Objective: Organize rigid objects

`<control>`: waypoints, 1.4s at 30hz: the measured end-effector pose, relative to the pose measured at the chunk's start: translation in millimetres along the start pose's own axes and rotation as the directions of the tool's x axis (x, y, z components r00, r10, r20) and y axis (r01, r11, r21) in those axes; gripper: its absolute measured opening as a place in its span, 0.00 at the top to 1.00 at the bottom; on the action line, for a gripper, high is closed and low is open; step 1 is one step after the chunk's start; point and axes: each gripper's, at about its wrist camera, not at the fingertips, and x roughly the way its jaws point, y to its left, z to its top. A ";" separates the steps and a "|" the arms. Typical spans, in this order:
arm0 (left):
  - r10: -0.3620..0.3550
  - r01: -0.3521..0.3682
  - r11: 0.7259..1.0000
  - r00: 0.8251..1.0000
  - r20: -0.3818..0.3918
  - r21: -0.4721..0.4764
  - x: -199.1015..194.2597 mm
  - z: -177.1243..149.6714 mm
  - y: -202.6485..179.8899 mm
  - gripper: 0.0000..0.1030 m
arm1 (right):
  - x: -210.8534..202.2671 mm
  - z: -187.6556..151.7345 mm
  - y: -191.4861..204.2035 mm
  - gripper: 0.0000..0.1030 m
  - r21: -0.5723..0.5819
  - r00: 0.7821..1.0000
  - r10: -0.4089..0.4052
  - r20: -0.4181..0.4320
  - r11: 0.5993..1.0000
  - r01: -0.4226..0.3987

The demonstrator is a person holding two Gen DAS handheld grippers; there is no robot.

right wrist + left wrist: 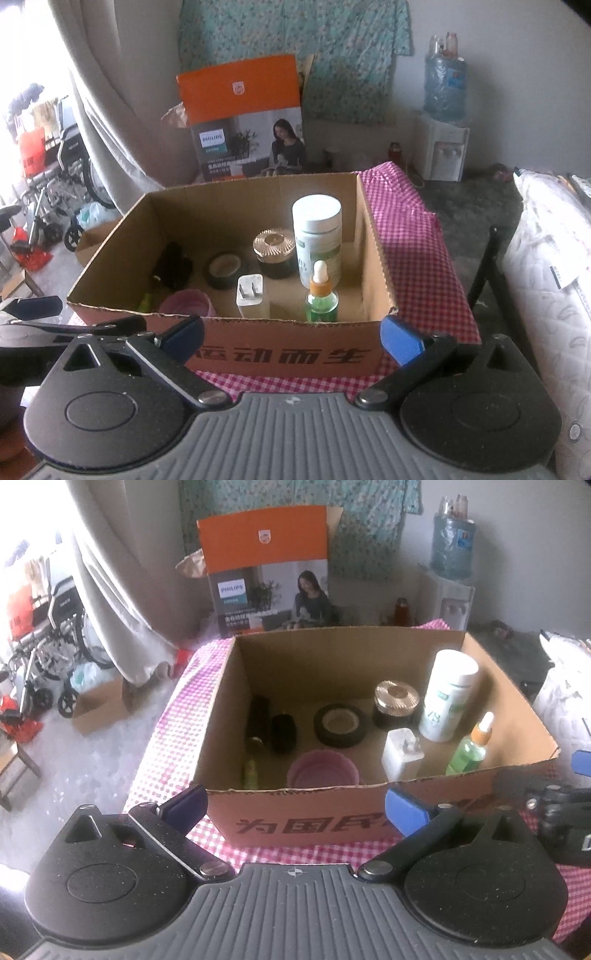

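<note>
An open cardboard box (295, 823) (288, 354) stands on a pink checked tablecloth. Inside it are a tall white bottle (448, 694) (317, 236), a green dropper bottle (471, 747) (322, 299), a white charger plug (400, 753) (250, 295), a black tape roll (341, 724) (223, 273), a gold-lidded dark jar (396, 701) (274, 253), a pink cup (323, 770) (186, 301) and dark items at the left. My left gripper (295, 806) is open before the box's near wall, holding nothing. My right gripper (291, 334) is likewise open and empty.
An orange Philips carton (267, 572) (243, 114) stands behind the box. A water dispenser (452, 587) (443, 147) is at the back right, wheelchairs (48, 635) at the left. White bedding (550, 277) lies right of the table. The other gripper (561, 816) sits close at the right.
</note>
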 end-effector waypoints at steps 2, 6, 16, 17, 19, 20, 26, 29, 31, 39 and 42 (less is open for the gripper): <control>0.003 -0.003 1.000 1.000 -0.004 -0.007 -0.1 0.0 -1.1 0.00 | 3.6 -1.0 1.3 0.00 -0.012 1.000 -0.012 -0.009 1.000 0.012; 0.008 -0.008 1.000 1.000 0.000 -0.019 -1.6 1.5 0.9 0.00 | 8.4 -0.4 -0.1 0.00 -0.017 0.999 -0.031 -0.018 0.999 0.031; 0.008 -0.008 1.000 1.000 0.001 -0.021 -1.9 2.1 0.1 0.00 | 10.1 3.4 -2.4 0.00 -0.020 0.998 -0.056 -0.018 0.998 0.055; 0.007 -0.007 1.000 1.000 0.002 -0.021 -2.0 2.2 0.0 0.00 | 10.6 4.3 -2.5 0.00 -0.020 0.998 -0.057 -0.018 0.998 0.057; 0.009 -0.009 1.000 1.000 0.001 -0.023 -1.5 2.9 -1.9 0.00 | 10.2 5.1 -2.3 0.00 -0.021 0.998 -0.060 -0.016 0.998 0.060; 0.009 -0.009 1.000 1.000 0.001 -0.023 -1.4 3.1 -2.0 0.00 | 10.0 5.2 -2.2 0.00 -0.022 0.998 -0.062 -0.015 0.998 0.061; 0.009 -0.009 1.000 1.000 0.001 -0.025 -1.6 3.2 -2.3 0.00 | 11.1 6.5 -2.0 0.00 -0.028 0.998 -0.066 -0.014 0.997 0.066; 0.007 -0.007 1.000 1.000 -0.002 -0.028 -1.4 3.2 -1.9 0.00 | 11.2 6.9 -1.4 0.00 -0.031 0.998 -0.067 -0.015 0.997 0.067; 0.006 -0.006 0.999 1.000 -0.005 -0.034 -0.4 4.0 -2.6 0.00 | 11.0 6.7 -1.3 0.00 -0.031 0.998 -0.068 -0.015 0.997 0.068; 0.001 -0.001 0.999 1.000 -0.010 -0.041 0.7 4.4 -3.0 0.00 | 11.8 7.2 -1.1 0.00 -0.032 0.997 -0.070 -0.015 0.997 0.070; -0.003 0.003 0.999 1.000 -0.012 -0.044 1.9 4.7 -4.3 0.00 | 11.8 7.7 -2.2 0.00 -0.033 0.997 -0.073 -0.014 0.997 0.072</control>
